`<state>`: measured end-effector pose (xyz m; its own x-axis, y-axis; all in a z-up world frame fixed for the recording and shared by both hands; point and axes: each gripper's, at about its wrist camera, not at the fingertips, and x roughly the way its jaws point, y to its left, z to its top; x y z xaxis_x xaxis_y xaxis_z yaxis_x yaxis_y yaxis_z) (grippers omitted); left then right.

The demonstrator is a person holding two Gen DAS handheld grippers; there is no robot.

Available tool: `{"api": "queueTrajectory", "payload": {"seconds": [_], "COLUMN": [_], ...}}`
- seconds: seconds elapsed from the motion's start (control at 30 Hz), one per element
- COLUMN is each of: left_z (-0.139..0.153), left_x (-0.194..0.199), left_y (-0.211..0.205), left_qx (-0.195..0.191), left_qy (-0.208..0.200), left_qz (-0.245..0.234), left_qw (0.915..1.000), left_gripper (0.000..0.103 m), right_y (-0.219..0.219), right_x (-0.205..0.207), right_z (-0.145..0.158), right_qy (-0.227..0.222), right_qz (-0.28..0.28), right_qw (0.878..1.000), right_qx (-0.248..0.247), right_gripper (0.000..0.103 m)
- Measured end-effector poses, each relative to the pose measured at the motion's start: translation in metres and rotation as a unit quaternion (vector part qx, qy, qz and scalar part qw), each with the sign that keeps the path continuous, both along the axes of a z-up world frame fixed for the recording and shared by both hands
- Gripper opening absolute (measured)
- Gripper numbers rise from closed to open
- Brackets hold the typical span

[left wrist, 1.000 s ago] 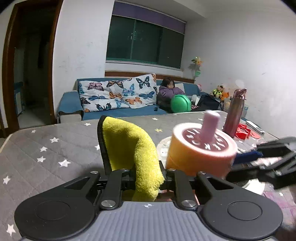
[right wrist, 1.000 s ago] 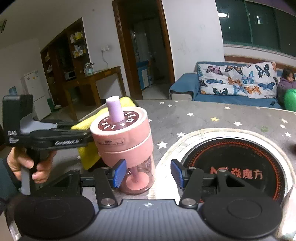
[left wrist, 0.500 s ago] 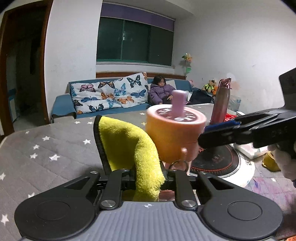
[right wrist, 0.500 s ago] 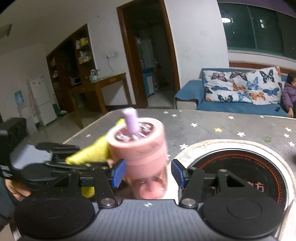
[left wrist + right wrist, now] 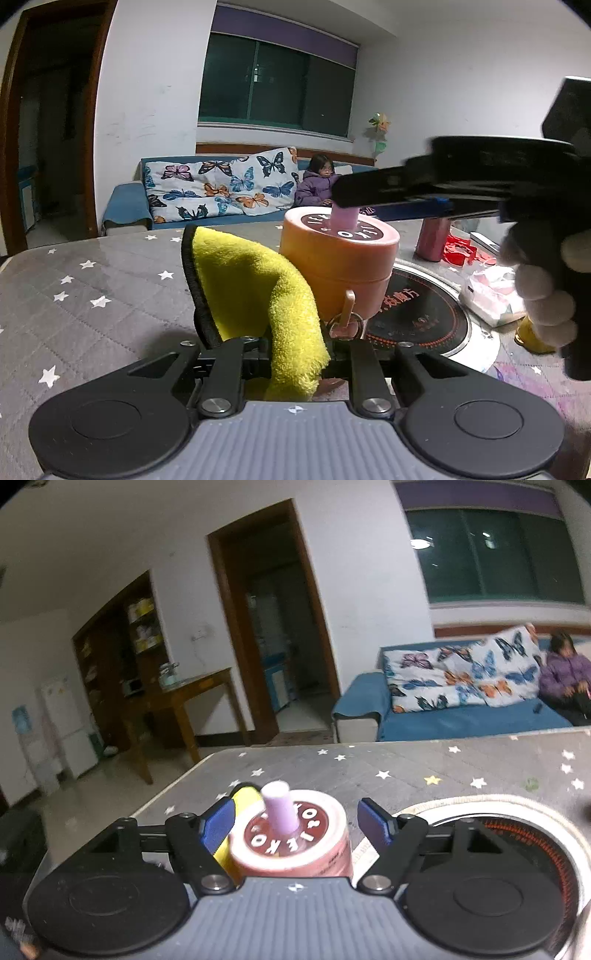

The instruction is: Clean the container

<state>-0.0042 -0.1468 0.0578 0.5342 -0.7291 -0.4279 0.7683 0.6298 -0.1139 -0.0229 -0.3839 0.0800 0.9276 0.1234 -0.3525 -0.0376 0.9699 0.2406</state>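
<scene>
Showing left wrist only: right hand [image 5: 539,280] on the handle, red bottle [image 5: 432,238] behind the cooktop [image 5: 424,314].
Left gripper [image 5: 291,347]: clamped on the yellow cloth [image 5: 255,295], which touches the container [image 5: 338,258].
Right wrist only: blue pads [image 5: 218,821] spread wide.
Right gripper [image 5: 295,823]: agape, above the container's lid [image 5: 291,836].
Container: on the starred table [image 5: 406,764], beside the cooktop.

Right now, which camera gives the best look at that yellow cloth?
The left wrist view: the yellow cloth fills the middle, pinched in the left gripper. The right wrist view shows only a yellow sliver behind the pink container.
</scene>
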Motion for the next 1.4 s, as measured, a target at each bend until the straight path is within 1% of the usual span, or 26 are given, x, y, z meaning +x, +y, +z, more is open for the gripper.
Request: {"api": "queueTrajectory", "payload": {"seconds": [0.1,0.23,0.3,0.5,0.63,0.7,0.8,0.9,1.0,1.03,1.07,1.17,1.27,1.37,1.4], "left_z": [0.000,-0.001,-0.002,-0.002,0.001,0.001,0.000,0.001,0.007,0.009,0.012,0.019,0.024,0.027,0.027], "left_x": [-0.001,-0.002,-0.002,-0.007,-0.020,-0.029,-0.042,-0.053,-0.065,-0.065,-0.065,-0.066,-0.060,-0.053,-0.051], "left_y": [0.000,-0.001,-0.001,0.001,0.003,0.005,0.009,0.017,0.021,0.022,0.024,0.029,0.033,0.034,0.033], "left_qx": [0.001,0.000,-0.003,-0.010,-0.015,-0.014,-0.014,-0.025,-0.021,-0.022,-0.023,-0.026,-0.034,-0.038,-0.038], "left_qy": [-0.003,-0.002,0.000,0.002,-0.002,-0.003,0.000,0.014,0.001,-0.003,-0.007,-0.020,-0.022,-0.024,-0.025], "left_qz": [0.001,0.003,0.003,0.003,0.004,0.005,0.013,0.010,0.006,0.009,0.013,0.025,0.038,0.045,0.046], "left_qw": [1.0000,1.0000,1.0000,0.9999,0.9999,0.9999,0.9998,0.9995,0.9998,0.9997,0.9996,0.9992,0.9984,0.9980,0.9979], "left_gripper": [0.020,0.020,0.020,0.019,0.019,0.020,0.020,0.020,0.020,0.020,0.020,0.020,0.020,0.020,0.020], "right_y": [-0.002,-0.011,-0.016,-0.032,-0.042,-0.047,-0.056,-0.064,-0.073,-0.074,-0.076,-0.079,-0.074,-0.066,-0.064], "right_x": [0.013,0.019,0.022,0.031,0.037,0.041,0.046,0.052,0.057,0.059,0.060,0.059,0.052,0.043,0.039], "right_z": [-0.005,-0.010,-0.013,-0.021,-0.026,-0.031,-0.040,-0.048,-0.057,-0.058,-0.058,-0.058,-0.053,-0.046,-0.044], "right_qy": [0.003,0.004,0.004,0.005,0.005,0.000,-0.008,-0.016,-0.024,-0.024,-0.022,-0.017,-0.018,-0.026,-0.027], "right_qz": [-0.025,-0.016,-0.010,0.008,0.021,0.054,0.112,0.169,0.225,0.231,0.228,0.206,0.186,0.165,0.157], "right_qw": [1.000,0.999,0.998,0.994,0.990,0.987,0.978,0.966,0.950,0.948,0.948,0.957,0.969,0.980,0.981], "right_qx": [0.009,0.039,0.056,0.105,0.138,0.152,0.174,0.194,0.214,0.218,0.219,0.205,0.164,0.111,0.107], "right_gripper": [0.070,0.068,0.061,0.062,0.062,0.062,0.063,0.066,0.066,0.066,0.066,0.066,0.065,0.065,0.065]}}
